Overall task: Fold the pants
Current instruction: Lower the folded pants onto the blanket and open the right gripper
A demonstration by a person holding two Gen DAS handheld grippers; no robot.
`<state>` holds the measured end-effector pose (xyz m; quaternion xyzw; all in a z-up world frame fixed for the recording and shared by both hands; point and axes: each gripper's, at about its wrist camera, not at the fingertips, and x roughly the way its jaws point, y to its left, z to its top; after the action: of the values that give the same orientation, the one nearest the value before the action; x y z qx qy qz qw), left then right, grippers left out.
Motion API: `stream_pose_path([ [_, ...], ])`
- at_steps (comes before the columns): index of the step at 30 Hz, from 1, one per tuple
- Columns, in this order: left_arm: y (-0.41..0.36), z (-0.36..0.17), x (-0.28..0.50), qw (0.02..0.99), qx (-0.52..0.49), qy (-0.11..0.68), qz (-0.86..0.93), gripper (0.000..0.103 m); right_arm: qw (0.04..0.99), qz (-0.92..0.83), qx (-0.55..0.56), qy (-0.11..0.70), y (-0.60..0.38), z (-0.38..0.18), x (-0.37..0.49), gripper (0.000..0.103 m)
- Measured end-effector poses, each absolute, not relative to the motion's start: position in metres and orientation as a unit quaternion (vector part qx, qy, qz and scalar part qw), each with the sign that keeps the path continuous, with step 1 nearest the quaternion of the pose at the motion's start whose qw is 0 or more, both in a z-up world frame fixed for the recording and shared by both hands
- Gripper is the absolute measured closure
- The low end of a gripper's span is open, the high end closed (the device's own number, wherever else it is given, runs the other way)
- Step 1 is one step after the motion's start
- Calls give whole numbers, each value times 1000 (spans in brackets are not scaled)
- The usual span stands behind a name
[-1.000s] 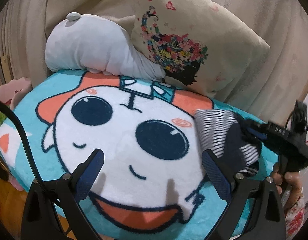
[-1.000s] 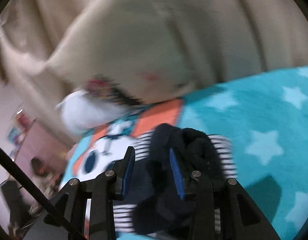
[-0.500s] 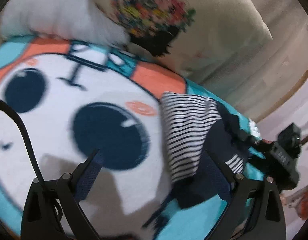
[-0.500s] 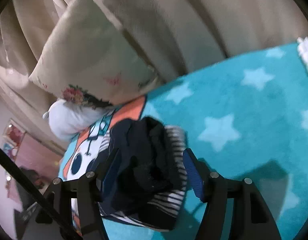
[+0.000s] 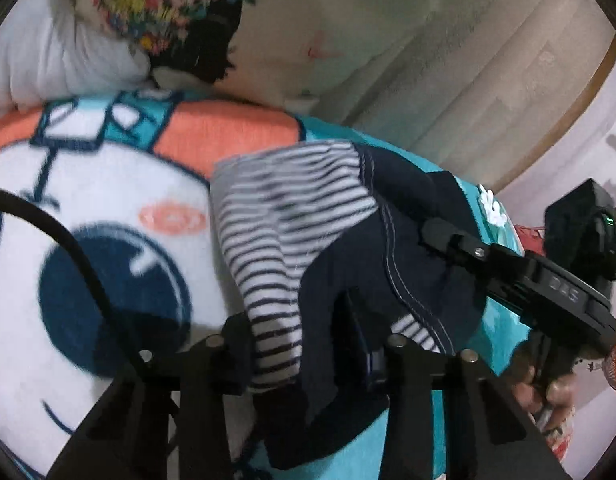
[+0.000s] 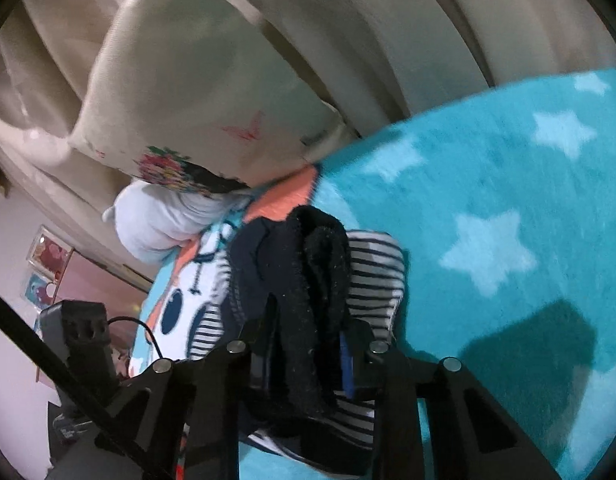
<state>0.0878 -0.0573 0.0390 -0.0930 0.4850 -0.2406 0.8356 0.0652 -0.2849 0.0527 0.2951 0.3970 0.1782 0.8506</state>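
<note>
The pants (image 5: 292, 216), a small navy pair with a grey-and-white striped part, lie bunched on a turquoise cartoon blanket (image 5: 108, 184). My left gripper (image 5: 304, 340) is at their near edge. Its jaws are closing, and the pads pinch striped and navy cloth between them. From the right, my right gripper (image 5: 436, 232) reaches into the navy folds, held by a hand (image 5: 548, 396). In the right wrist view a dark bunch of the pants (image 6: 320, 264) stands between the right gripper's (image 6: 308, 340) closing jaws, and the pads press on it.
A floral cushion (image 5: 348, 20) and a pale grey plush (image 5: 60, 64) lean at the blanket's far edge against beige curtains (image 6: 388, 40). Starred turquoise blanket (image 6: 508, 184) spreads to the right of the pants. A cable (image 5: 68, 240) crosses the left wrist view.
The left gripper swung right and down from the cartoon face to the pants, and its wide jaws shut on the cloth. The right gripper's jaws widened, then narrowed again on the bunch.
</note>
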Motion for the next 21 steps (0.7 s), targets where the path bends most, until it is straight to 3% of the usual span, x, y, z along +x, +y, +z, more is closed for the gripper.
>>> stream_pose_path([
  [5, -64, 52, 105, 852, -60, 476, -209, 63, 861, 170, 290, 380, -282, 63, 74, 76],
  [9, -62, 36, 95, 853, -40, 488, -178, 48, 861, 131, 282, 403, -288, 42, 72, 67],
  [11, -54, 33, 87, 853, -45, 489, -179, 47, 862, 128, 281, 402, -290, 42, 67, 64],
  [14, -43, 41, 67, 861, -54, 476, -172, 43, 887, 108, 257, 368, -291, 63, 52, 62],
  [18, -29, 56, 47, 878, -62, 448, -158, 37, 921, 107, 217, 304, -278, 103, 34, 51],
  [21, -22, 68, 34, 895, -56, 420, -140, 34, 916, 145, 213, 309, -260, 106, 38, 50],
])
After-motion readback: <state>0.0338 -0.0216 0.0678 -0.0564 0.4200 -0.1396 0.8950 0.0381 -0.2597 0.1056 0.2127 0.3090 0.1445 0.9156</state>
